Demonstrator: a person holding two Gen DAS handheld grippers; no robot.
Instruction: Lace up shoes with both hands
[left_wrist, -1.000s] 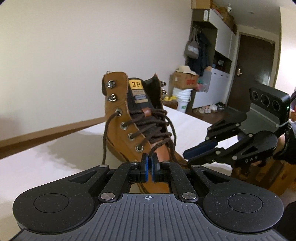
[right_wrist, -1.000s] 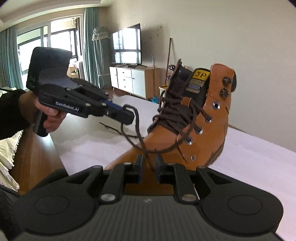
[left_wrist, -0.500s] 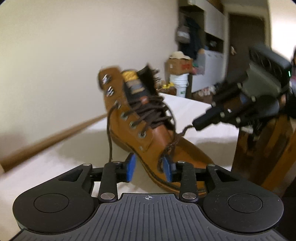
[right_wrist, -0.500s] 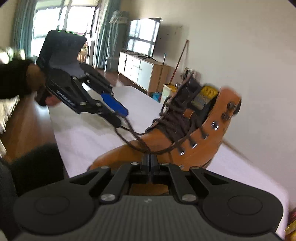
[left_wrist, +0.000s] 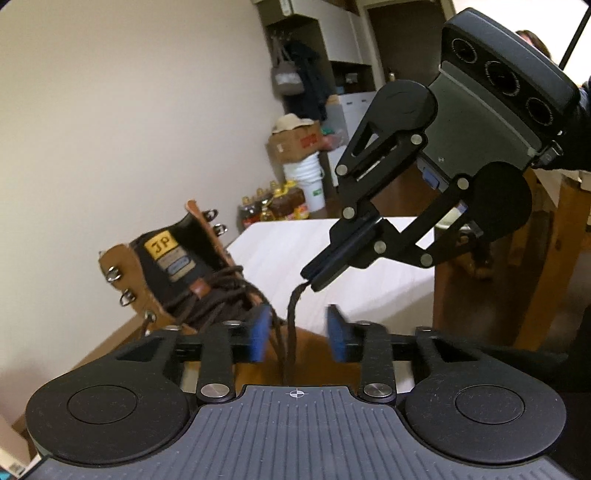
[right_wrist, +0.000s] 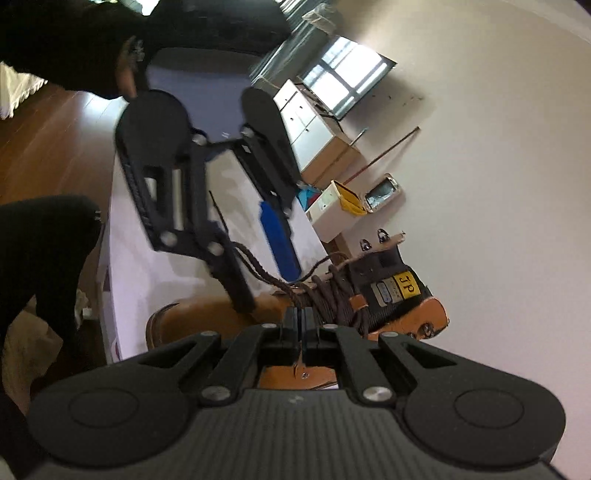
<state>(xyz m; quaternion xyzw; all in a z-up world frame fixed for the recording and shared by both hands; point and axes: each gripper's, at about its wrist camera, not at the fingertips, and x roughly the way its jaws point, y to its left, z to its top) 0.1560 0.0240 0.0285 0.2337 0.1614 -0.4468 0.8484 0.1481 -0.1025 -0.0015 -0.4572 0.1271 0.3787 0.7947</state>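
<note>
We are closing our left tongs (left_wrist: 295, 334), the dark lace (left_wrist: 291, 332) hanging free between the blue pads (left_wrist: 258, 332). Just beyond, our right tongs (left_wrist: 312, 278) are pinching that lace's end, fully closed. The tan boot (left_wrist: 177, 266) is sitting behind them on the white counter (left_wrist: 295, 251), with a cream wall (left_wrist: 129, 110) and cluttered shelves (left_wrist: 317, 74) farther off.

A second ago the left gripper (left_wrist: 295, 338) was clamped on the dark lace (left_wrist: 291, 332); now its blue pads (left_wrist: 258, 336) stand apart and are closing, the lace between them – seemingly untouched. The right gripper (left_wrist: 314, 278), then slightly apart, now pinches the lace end. Both have rolled, so the tan boot (right_wrist: 388, 295) looks tilted
</note>
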